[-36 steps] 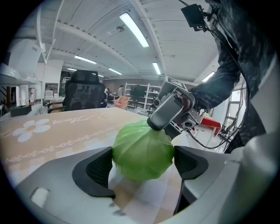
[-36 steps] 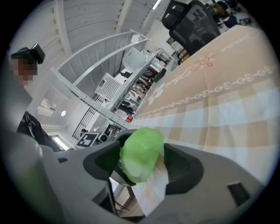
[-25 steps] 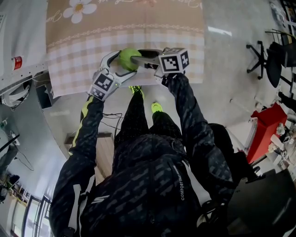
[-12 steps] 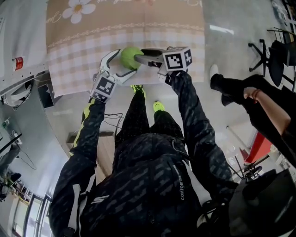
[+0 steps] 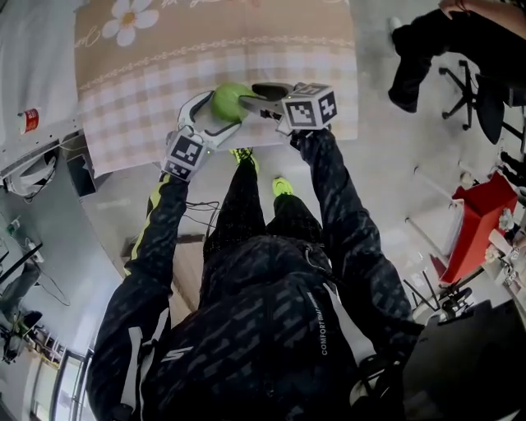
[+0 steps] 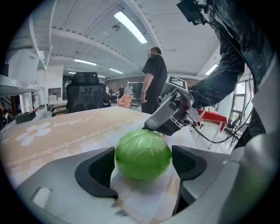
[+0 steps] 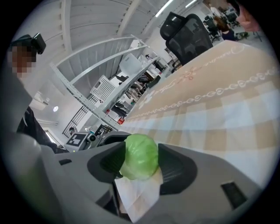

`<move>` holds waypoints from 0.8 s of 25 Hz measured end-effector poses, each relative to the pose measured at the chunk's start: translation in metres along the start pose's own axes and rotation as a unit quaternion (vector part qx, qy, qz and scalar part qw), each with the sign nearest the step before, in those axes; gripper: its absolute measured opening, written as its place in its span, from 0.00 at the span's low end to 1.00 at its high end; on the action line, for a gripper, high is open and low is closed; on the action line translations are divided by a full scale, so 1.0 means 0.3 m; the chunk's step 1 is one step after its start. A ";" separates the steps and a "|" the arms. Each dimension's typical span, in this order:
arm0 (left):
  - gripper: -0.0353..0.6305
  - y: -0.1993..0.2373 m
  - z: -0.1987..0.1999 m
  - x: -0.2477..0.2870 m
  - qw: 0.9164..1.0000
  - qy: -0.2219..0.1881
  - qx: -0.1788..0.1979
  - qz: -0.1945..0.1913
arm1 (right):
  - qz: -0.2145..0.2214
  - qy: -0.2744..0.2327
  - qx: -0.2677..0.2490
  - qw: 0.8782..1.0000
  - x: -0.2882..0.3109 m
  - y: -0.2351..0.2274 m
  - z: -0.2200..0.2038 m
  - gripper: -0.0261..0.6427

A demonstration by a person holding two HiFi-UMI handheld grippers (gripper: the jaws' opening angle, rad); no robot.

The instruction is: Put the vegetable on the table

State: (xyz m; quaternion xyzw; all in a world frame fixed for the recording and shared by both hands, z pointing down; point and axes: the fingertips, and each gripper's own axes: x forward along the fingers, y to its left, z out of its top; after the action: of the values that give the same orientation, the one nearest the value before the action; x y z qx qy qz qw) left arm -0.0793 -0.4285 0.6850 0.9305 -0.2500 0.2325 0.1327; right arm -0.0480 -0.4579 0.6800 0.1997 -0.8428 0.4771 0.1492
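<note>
Nearest us, our left gripper [image 5: 220,111] has just been closing, and its pads touch both flanks of the cabbage [image 5: 229,100]; our right gripper [image 5: 251,96], reaching in from the right, is clamped on the same cabbage; the green head sits between both pairs of tongs at the near edge of the table [image 5: 329,74], low over its checked cloth [image 5: 148,90], though we cannot tell whether it rests there; farther off, a daisy print [image 5: 125,18] marks the cloth's far left.
</note>
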 end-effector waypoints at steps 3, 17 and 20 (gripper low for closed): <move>0.64 0.018 0.029 -0.021 0.999 -0.032 -0.033 0.002 | -0.021 -0.001 -0.042 0.999 -0.001 0.004 0.004 0.36; 0.37 0.034 0.136 -0.087 0.998 -0.052 -0.019 0.035 | -0.061 0.019 -0.172 0.983 -0.016 0.106 0.017 0.29; 0.12 0.007 0.160 -0.112 0.997 -0.060 -0.016 0.042 | -0.058 0.015 -0.190 0.980 -0.038 0.153 0.015 0.21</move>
State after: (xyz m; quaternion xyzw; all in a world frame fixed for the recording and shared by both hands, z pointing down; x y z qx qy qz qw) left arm -0.0887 -0.4343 0.6275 0.9292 -0.3003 0.1774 0.1220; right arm -0.0602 -0.4383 0.6386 0.2089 -0.9026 0.3017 0.2249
